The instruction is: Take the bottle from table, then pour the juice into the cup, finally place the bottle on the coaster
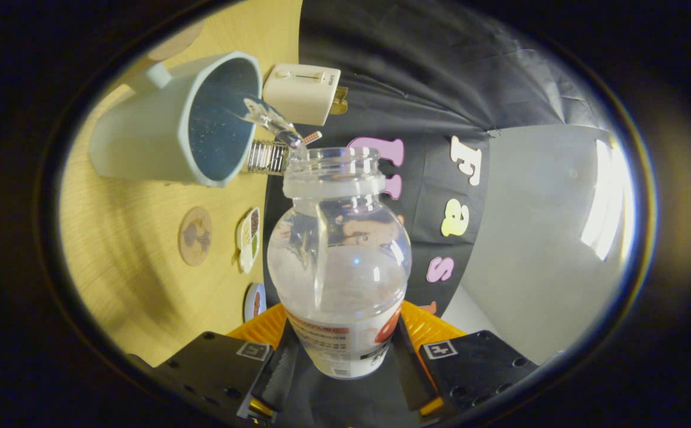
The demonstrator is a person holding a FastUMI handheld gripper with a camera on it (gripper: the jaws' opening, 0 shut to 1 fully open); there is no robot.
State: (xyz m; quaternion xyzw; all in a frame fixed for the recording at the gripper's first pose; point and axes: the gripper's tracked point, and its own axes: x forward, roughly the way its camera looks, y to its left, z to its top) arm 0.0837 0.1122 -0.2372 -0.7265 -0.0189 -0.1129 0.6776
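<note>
Wood tabletop [125,249] carries cup [173,122], w/ round coaster [195,235] nearby & white toaster [302,92] beyond. Fingers [278,371] clamp clear bottle [339,261] by its labelled base, one each side. Bottle's long axis runs straight ahead along fingers, open neck toward cup; clear stream leaves mouth into cup.

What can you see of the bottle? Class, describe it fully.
The bottle is clear plastic with no cap on its wide threaded neck and a printed label round its base. It is tipped over, mouth aimed at the pale blue cup, and a thin clear stream runs from its lip into that cup. The tongs are shut on its labelled lower part, one finger each side.
</note>
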